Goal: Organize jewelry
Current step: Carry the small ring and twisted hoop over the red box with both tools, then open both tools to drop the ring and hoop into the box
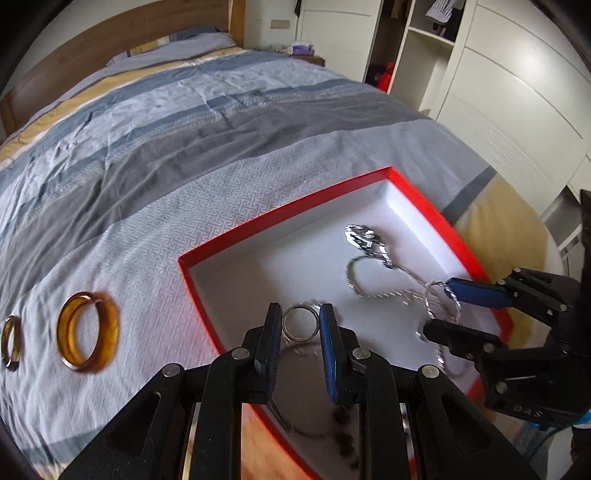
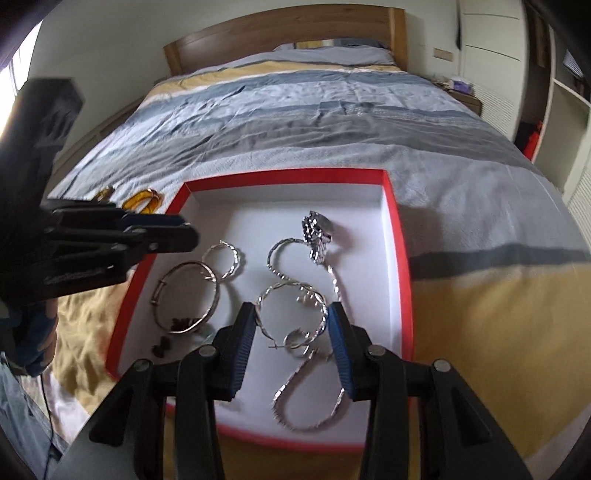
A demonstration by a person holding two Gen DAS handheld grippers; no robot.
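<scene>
A red box (image 1: 280, 218) (image 2: 280, 173) with a white inside lies on the bed. In it are a silver watch (image 2: 317, 229) (image 1: 365, 240), a plain silver bangle (image 2: 217, 295), silver chains (image 2: 310, 428) and dark beads (image 2: 162, 345). My left gripper (image 1: 300, 325) (image 2: 190, 229) hangs over the box's near left part, shut on a small silver hoop (image 1: 300, 338). Over the box's middle, my right gripper (image 2: 291, 321) (image 1: 439, 310) is shut on a twisted silver hoop (image 2: 284, 285). Two amber bangles (image 1: 88, 332) (image 2: 144, 201) lie on the cover left of the box.
The bed's striped blue, grey and yellow cover (image 1: 184, 129) stretches away to a wooden headboard (image 2: 288, 33). White wardrobes and open shelves (image 1: 517, 92) stand to the right. A person's sleeve and trouser leg (image 2: 22, 387) show at the lower left.
</scene>
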